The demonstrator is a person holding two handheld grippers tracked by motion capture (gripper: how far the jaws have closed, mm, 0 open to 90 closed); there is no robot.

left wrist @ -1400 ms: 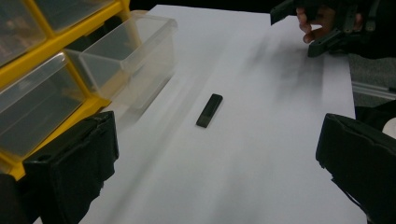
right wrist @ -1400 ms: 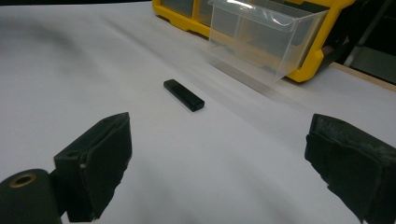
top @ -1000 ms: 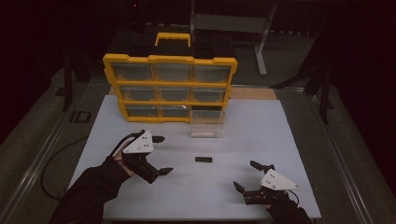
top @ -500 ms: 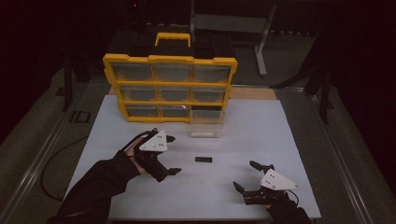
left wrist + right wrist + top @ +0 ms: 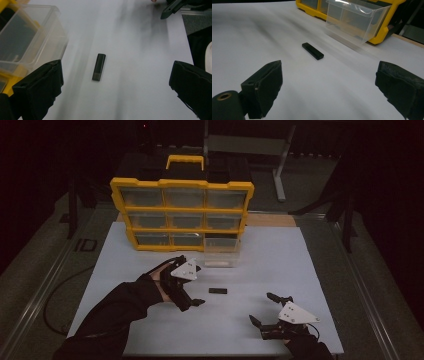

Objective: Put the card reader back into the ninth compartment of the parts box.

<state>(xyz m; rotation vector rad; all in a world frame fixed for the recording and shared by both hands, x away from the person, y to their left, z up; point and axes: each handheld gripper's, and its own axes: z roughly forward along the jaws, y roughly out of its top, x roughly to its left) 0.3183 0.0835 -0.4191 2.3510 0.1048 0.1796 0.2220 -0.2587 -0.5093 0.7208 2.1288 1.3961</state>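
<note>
A small black bar (image 5: 217,291) lies flat on the white table top (image 5: 300,265). My left gripper (image 5: 192,282) hovers just left of it, jaws wide open and pointing at it. In the left gripper view the bar (image 5: 99,67) lies ahead, between the open left gripper (image 5: 116,73) jaws. My right gripper (image 5: 261,308) rests open near the front edge, to the right of the bar. From the right gripper view the bar (image 5: 312,50) sits farther ahead of the open right gripper (image 5: 329,75). Nothing is held by either.
A yellow organizer (image 5: 182,215) with clear drawers stands at the back of the table. One clear drawer (image 5: 221,253) is pulled out in front of its bottom right slot, just behind the bar. That drawer (image 5: 357,20) looks empty. Bare white surface surrounds the bar.
My left gripper has moved to the right, closing in on the black bar. The right gripper and the bar have stayed where they were.
</note>
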